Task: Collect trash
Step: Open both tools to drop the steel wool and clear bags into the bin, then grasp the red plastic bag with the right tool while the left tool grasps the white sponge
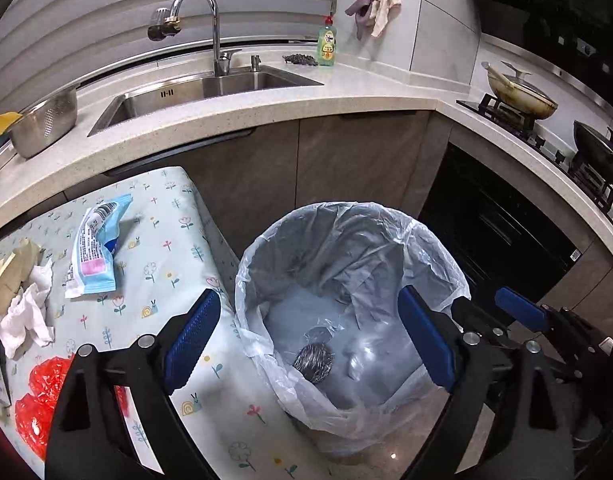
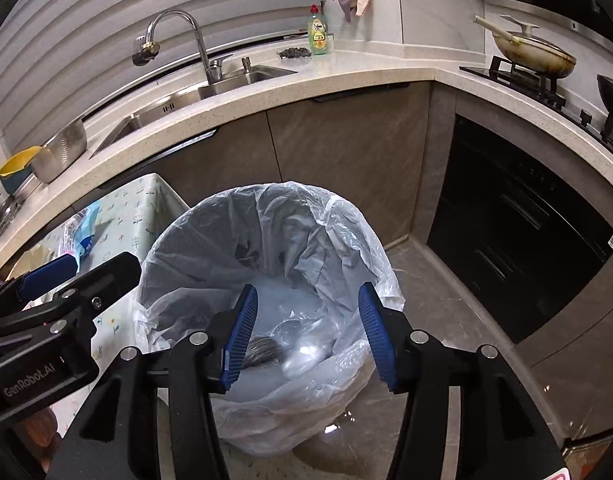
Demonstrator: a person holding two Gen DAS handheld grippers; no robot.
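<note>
Right wrist view showed both hand-held grippers, right (image 2: 306, 336) and left (image 1: 310, 340), open and empty over the lined bin (image 2: 178, 240); next likely the blue wrapper (image 1: 96, 244) on the desk (image 1: 174, 240).

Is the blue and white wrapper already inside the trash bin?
No, the blue and white wrapper lies on the floral tablecloth, beside the lined trash bin, not in it.

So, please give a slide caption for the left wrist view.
Open left gripper above the lined trash bin; wrappers remain on the table.
</note>
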